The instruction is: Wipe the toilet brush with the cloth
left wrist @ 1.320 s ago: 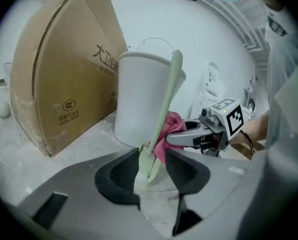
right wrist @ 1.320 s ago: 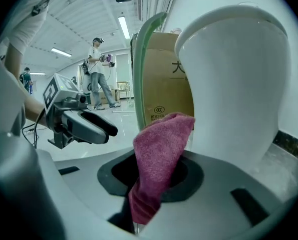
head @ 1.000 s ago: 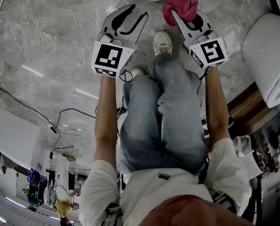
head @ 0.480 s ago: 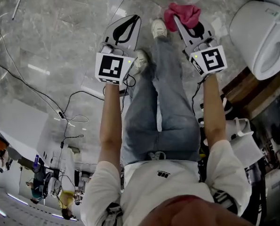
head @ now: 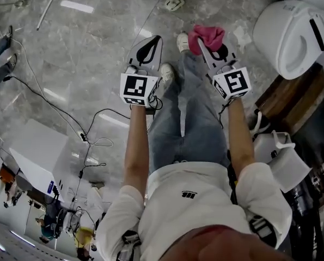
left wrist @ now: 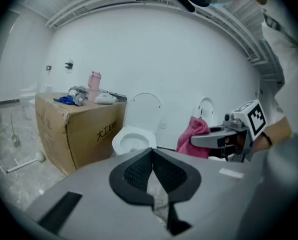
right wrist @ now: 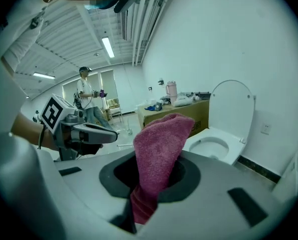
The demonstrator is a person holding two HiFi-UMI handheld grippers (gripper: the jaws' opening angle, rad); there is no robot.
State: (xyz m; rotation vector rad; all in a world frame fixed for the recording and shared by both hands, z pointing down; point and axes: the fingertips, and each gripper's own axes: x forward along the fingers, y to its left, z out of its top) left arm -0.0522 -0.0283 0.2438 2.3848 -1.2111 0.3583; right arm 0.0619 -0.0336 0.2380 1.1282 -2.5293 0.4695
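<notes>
My right gripper [head: 203, 43] is shut on a pink cloth [head: 206, 36], which bunches up out of the jaws [right wrist: 161, 144]. My left gripper [head: 154, 38] is shut with nothing in it; in the left gripper view [left wrist: 153, 151] its black pads meet. Both are held up side by side over the person's legs, well above the floor. The left gripper view also shows the right gripper [left wrist: 214, 139] with the cloth [left wrist: 193, 136]. A white long-handled thing [left wrist: 23, 162], perhaps the toilet brush, lies on the floor at far left, away from both grippers.
A white toilet [head: 292, 31] stands at the right, lid up [right wrist: 216, 141]. A cardboard box [left wrist: 73, 129] with a pink bottle and oddments on top sits left of it. Black cables [head: 69, 124] trail over the marble floor. A person [right wrist: 86, 96] stands far back.
The person has straightened up, and both grippers have risen away from the floor. The left jaws have closed. The cloth stays in the right gripper.
</notes>
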